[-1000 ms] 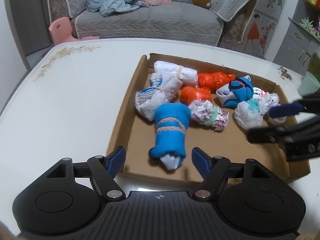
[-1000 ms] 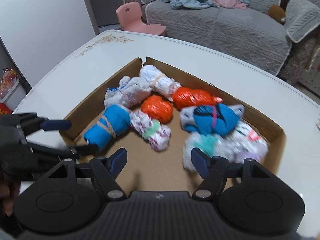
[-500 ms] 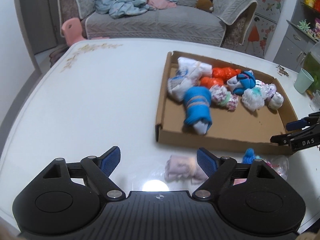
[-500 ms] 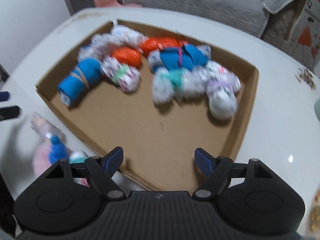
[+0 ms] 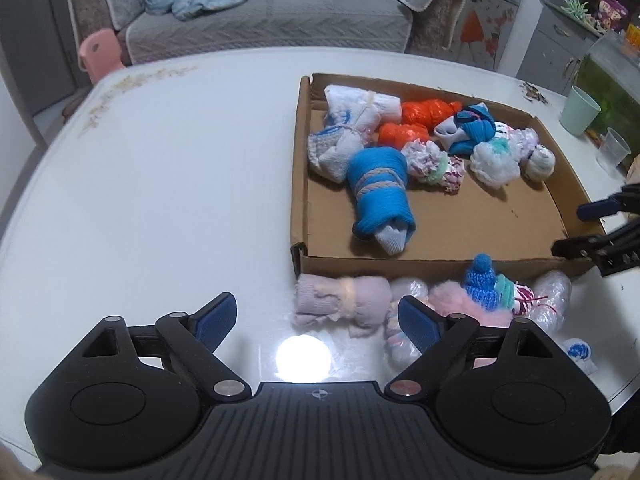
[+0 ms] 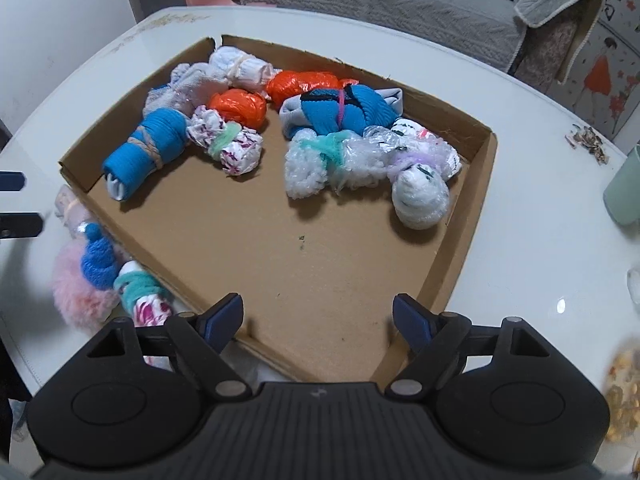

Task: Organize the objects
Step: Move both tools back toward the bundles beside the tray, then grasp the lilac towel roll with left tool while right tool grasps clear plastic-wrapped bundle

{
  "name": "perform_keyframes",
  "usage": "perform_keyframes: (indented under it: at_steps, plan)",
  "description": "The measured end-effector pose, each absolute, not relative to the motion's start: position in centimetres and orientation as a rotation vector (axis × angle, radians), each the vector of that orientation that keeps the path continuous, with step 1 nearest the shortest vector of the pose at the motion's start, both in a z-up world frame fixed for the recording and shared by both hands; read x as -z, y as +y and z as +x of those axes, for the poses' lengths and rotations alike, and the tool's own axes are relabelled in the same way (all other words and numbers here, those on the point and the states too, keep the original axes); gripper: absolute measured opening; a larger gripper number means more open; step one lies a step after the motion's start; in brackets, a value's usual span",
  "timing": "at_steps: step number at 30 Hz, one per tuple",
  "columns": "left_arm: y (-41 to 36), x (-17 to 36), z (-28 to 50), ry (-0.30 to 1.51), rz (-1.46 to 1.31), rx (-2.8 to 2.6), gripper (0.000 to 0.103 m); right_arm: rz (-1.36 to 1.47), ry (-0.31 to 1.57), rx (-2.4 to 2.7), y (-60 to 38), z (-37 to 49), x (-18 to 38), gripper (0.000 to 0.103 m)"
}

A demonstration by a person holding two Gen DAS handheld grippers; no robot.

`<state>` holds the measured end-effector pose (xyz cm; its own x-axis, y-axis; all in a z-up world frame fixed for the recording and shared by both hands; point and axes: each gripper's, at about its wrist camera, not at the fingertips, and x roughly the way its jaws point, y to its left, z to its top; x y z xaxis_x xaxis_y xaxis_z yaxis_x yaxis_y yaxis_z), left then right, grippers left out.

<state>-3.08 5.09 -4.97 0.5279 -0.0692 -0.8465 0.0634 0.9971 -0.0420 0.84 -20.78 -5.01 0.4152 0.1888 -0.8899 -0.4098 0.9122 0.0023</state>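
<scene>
Now, left claw point(image 5: 318, 320) apart and just opening, empty, pink bundle point(image 5: 344, 300) perhaps just beyond its right pad, outside cardboard tray point(image 5: 400, 266).

1 cardboard tray point(image 5: 298, 184) on 1 white table point(image 5: 160, 184). In the tray, about 9 tied bundles:
- 2 orange plastic-bag bundles point(image 6: 239, 108)
- 2 blue sock rolls point(image 5: 380, 192)
- 2 white/grey sock rolls point(image 5: 362, 106)
- 3 clear or printed plastic-bag bundles point(image 6: 420, 196)

Outside the tray, along its near wall: 1 pale pink sock roll point(image 5: 344, 300), 1 pink fluffy piece point(image 6: 78, 292), 1 blue knitted piece point(image 5: 480, 280); further plastic bundles there, count unclear. 1 green cup point(image 5: 580, 110), 1 clear cup point(image 5: 612, 152).
</scene>
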Motion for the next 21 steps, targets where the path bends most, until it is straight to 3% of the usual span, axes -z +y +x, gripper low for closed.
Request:
perform_keyframes:
  at_steps: [8, 16, 20, 21]
  plan:
    - [4.7, 6.7, -1.2, 1.018, -0.012, 0.1, 0.092, -0.181, 0.98, -0.32, -20.8, -2.7, 2.3, 0.086]
    - [5.3, 7.9, -1.1, 1.001, -0.057, 0.114, 0.091, -0.182, 0.994, -0.434, -17.9, -6.4, 3.3, 0.089]
    - [6.2, 8.5, -1.0, 1.025, -0.084, 0.106, 0.071, -0.178, 1.02, -0.454, -16.6, -6.2, 4.2, 0.089]
    - [6.3, 8.6, -1.2, 1.017, -0.076, 0.11, 0.07, -0.174, 1.024, -0.456, -16.5, -6.0, 4.4, 0.089]
